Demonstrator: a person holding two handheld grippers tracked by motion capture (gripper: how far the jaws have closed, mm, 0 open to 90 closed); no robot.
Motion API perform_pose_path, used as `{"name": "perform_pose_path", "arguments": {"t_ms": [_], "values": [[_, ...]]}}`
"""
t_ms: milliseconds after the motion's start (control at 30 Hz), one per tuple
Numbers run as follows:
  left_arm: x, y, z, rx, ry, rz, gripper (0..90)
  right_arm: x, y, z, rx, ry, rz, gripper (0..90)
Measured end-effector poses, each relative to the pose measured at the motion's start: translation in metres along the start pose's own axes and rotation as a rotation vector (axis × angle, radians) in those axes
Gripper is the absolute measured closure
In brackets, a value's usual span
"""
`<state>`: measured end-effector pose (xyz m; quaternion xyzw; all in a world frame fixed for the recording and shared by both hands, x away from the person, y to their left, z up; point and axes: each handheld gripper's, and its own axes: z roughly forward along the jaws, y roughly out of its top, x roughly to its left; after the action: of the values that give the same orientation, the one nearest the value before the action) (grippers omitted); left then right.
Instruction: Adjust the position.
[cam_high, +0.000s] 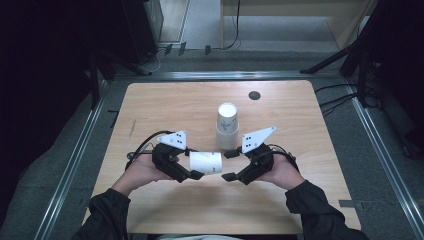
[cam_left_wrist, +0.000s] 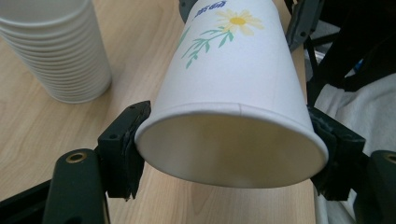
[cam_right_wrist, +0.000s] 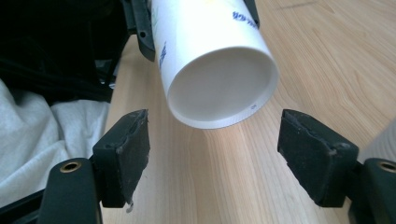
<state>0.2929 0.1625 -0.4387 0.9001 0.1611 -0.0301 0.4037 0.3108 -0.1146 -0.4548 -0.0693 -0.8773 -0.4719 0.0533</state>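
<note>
A white paper cup (cam_high: 207, 162) with a daisy print lies sideways just above the wooden table (cam_high: 165, 105). My left gripper (cam_high: 194, 164) is shut on it near the rim. In the left gripper view the cup (cam_left_wrist: 233, 74) has its mouth toward the camera, squeezed between the jaws of the left gripper (cam_left_wrist: 229, 140). My right gripper (cam_high: 229, 165) stands open at the cup's base end, not touching it. In the right gripper view the cup's recessed bottom (cam_right_wrist: 219, 86) faces the open right gripper (cam_right_wrist: 215, 149). A stack of paper cups (cam_high: 227, 127) stands upright just behind both grippers.
The cup stack (cam_left_wrist: 51, 51) is close to the held cup's left in the left gripper view. A small black round disc (cam_high: 254, 95) lies at the table's far side. A white cloth (cam_right_wrist: 42, 140) on the person's lap shows past the near edge.
</note>
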Motion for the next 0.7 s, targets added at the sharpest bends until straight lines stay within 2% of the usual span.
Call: {"name": "perform_pose_path", "arguments": {"t_ms": [167,467,533,700], "values": [[0.001,0.006,0.013,0.069,-0.011,0.026,25.4,0.001,-0.008,-0.003,0.02,-0.027,0.013,26.4],[0.006,0.014,0.027,0.154,-0.011,0.043,25.4,0.004,-0.017,-0.003,0.057,-0.045,0.031,26.3],[0.008,0.015,0.03,0.165,-0.024,0.038,25.4,0.005,-0.02,-0.002,0.069,-0.052,0.032,26.2],[0.006,0.019,0.04,0.218,-0.023,0.067,25.4,0.005,-0.024,-0.001,0.087,-0.074,0.036,26.2]]}}
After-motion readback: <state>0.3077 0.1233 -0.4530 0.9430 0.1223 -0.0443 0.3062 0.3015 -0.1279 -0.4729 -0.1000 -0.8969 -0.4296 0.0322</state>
